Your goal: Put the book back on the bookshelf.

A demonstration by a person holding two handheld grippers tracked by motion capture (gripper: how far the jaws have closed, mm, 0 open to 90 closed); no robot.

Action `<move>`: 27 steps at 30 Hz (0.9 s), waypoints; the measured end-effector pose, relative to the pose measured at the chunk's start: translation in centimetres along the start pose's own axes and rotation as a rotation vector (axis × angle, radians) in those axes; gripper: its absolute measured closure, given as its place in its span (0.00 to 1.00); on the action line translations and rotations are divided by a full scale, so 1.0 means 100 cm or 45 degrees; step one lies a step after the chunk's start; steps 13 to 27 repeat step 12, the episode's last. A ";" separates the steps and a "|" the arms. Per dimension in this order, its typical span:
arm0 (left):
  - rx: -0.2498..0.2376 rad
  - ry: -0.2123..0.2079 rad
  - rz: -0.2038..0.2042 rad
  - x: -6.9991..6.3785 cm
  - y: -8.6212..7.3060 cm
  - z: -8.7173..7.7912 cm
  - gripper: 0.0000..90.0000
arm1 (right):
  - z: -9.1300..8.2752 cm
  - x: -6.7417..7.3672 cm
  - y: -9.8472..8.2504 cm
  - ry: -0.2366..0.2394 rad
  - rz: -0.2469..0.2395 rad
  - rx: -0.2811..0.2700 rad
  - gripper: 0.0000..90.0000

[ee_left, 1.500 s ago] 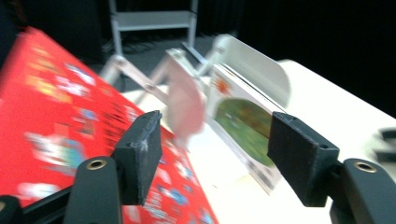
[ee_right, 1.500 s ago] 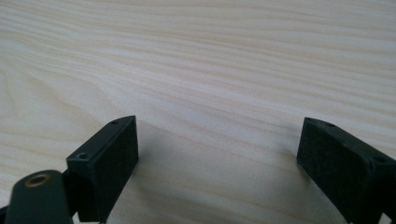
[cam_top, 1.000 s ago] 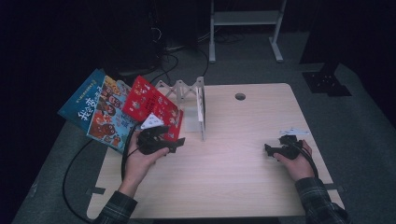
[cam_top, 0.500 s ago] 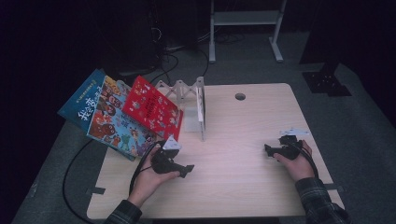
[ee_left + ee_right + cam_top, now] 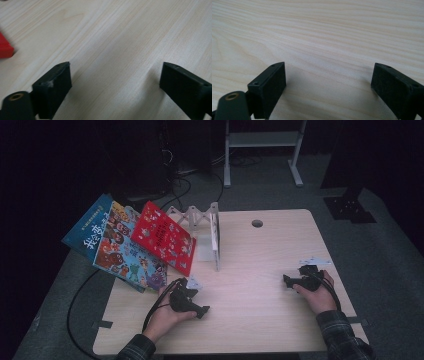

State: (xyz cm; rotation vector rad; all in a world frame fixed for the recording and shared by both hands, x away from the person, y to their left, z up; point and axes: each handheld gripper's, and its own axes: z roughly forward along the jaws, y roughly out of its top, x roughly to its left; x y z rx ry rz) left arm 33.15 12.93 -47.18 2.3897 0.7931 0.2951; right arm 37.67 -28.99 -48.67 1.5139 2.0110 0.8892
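- Since the earlier frame, the left gripper point(image 5: 200, 310) has dropped from the glossy red picture book point(image 5: 164, 237) to the pale wooden worktop point(image 5: 260, 320), fingers point(image 5: 53, 85) just opening, empty.
- That book leans well beyond them.
- Right gripper point(image 5: 289, 281): spread, empty.
- Cover writing is unreadable.

blue book point(image 5: 114, 246), white rack point(image 5: 204, 226), table point(image 5: 260, 265)

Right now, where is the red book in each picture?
High view: the red book leans on the white folding rack, left of the table's middle, over the blue book.
Left gripper view: just its red corner peeks in at the left edge, lying on the wood.
Right gripper view: wood grain between the jaws, no book.
Shared landmark: the pale wooden tabletop.
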 end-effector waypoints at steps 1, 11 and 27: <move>-0.010 0.000 0.004 0.000 -0.001 0.001 0.05 | 0.000 0.000 0.000 0.000 0.000 0.000 0.13; -0.162 -0.035 0.037 0.000 -0.012 0.006 0.00 | 0.000 0.000 0.000 0.002 0.000 0.001 0.13; -0.169 -0.038 0.038 0.000 -0.012 0.006 0.00 | 0.000 0.000 0.000 0.001 -0.001 0.001 0.13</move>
